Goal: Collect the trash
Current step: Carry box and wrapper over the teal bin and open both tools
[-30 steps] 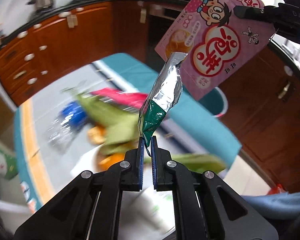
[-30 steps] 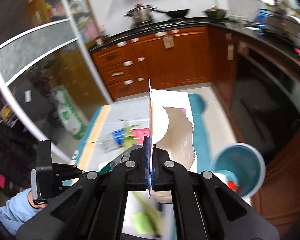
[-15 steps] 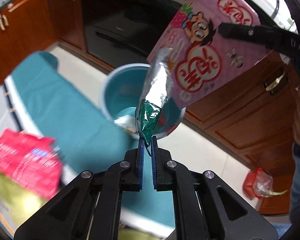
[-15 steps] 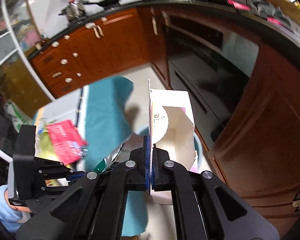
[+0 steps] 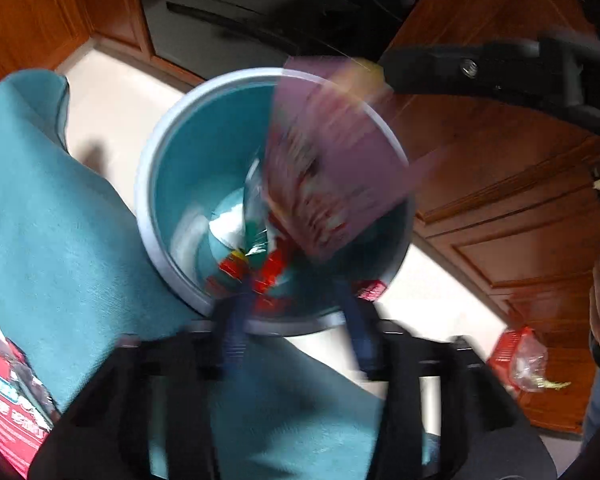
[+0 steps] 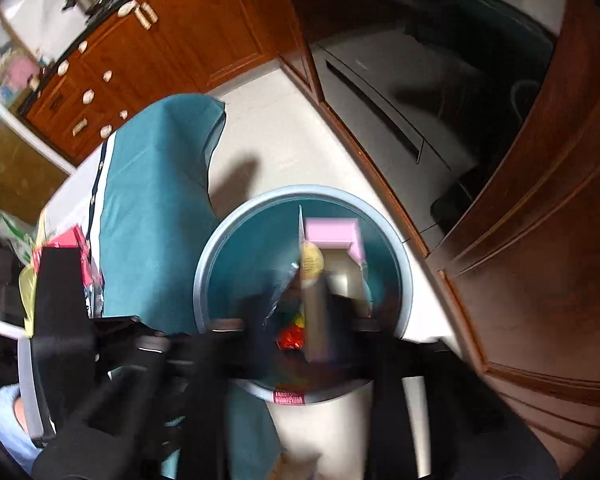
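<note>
A teal trash bin with a grey rim [image 5: 148, 216] [image 6: 204, 272] stands on the floor right below both grippers. My left gripper [image 5: 294, 320] hangs over its near rim, jaws opening, nothing pressed between the blurred fingers. The silver and green wrapper [image 5: 256, 208] [image 6: 280, 292] drops loose into the bin. My right gripper [image 6: 304, 336] [image 5: 480, 68] is over the bin too, jaws opening. The pink carton [image 5: 332, 172] [image 6: 332, 236] falls free of its pads, blurred, inside the rim. Red wrappers [image 5: 272, 268] lie at the bottom.
A table under a teal cloth [image 5: 52, 220] [image 6: 152, 200] stands left of the bin, with a red packet [image 5: 8, 400] on it. Wooden cabinets [image 5: 500, 220] and a black appliance [image 5: 240, 20] close in behind. A red-and-clear bag [image 5: 520, 360] lies on the floor at right.
Both grippers swung from the table to above the bin and sank toward it. Both jaws parted: the wrapper left the left gripper, the pink carton left the right.
</note>
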Demonstrator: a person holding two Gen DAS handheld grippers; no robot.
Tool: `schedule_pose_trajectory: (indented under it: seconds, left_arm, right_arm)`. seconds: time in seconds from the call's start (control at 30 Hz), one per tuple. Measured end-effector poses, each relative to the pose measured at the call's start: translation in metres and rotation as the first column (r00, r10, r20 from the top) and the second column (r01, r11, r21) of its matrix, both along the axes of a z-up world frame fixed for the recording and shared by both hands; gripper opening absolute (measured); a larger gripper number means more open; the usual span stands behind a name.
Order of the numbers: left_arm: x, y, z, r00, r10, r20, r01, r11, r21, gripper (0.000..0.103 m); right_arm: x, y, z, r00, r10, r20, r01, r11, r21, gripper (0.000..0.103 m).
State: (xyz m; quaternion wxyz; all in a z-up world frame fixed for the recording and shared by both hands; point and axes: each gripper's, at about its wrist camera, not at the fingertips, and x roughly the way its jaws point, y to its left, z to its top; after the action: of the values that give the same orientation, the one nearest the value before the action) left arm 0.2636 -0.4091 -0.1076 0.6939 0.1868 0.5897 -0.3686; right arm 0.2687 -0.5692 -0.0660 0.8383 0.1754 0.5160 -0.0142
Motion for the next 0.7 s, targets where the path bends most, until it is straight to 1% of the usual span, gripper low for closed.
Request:
schedule_pose_trajectory:
  seconds: [0.07,0.1,0.17,0.27,0.33,0.43,0.57,0.67,0.7]
  left_arm:
    - [-0.001,0.002,-0.001,1.000,-0.007,0.010,0.007,1.000,0.005,0.058]
    - [-0.003,0.003,-0.002,1.000,-0.005,0.006,0.005,1.000,0.005,0.061]
    - [-0.002,0.007,-0.001,1.000,0.007,0.005,-0.007,1.000,0.015,0.065]
    - [-0.001,0.010,0.001,1.000,0.011,0.007,-0.011,1.000,0.016,0.066]
    - [-0.002,0.013,0.004,1.000,0.012,0.012,-0.012,1.000,0.018,0.069]
    - [-0.009,0.016,0.009,1.000,0.012,0.025,-0.012,1.000,0.022,0.074]
    - [-0.016,0.026,0.024,0.999,0.021,0.038,-0.021,1.000,0.015,0.080]
    - [-0.025,0.040,0.042,0.998,0.042,0.051,-0.042,0.999,-0.009,0.086]
    - [-0.029,0.049,0.052,0.997,0.053,0.060,-0.052,0.998,-0.029,0.089]
  right_arm:
    - [-0.004,-0.003,-0.001,1.000,-0.016,0.018,0.016,1.000,-0.001,0.066]
    - [-0.003,-0.004,-0.001,1.000,-0.017,0.017,0.017,1.000,0.002,0.073]
    - [-0.004,-0.006,-0.002,0.999,-0.030,0.016,0.029,0.999,0.017,0.081]
    - [-0.009,-0.008,-0.002,0.999,-0.043,0.004,0.043,0.999,0.017,0.081]
    - [-0.012,-0.008,-0.003,0.999,-0.045,-0.010,0.046,0.999,0.016,0.084]
    - [-0.019,-0.005,-0.002,0.999,-0.043,-0.026,0.043,0.999,0.028,0.084]
    - [-0.027,0.005,0.005,0.999,-0.027,-0.041,0.028,0.999,0.038,0.084]
    - [-0.037,0.018,0.016,0.999,-0.009,-0.037,0.010,0.999,0.045,0.084]
    - [-0.043,0.024,0.023,1.000,0.002,-0.029,0.000,0.999,0.040,0.085]
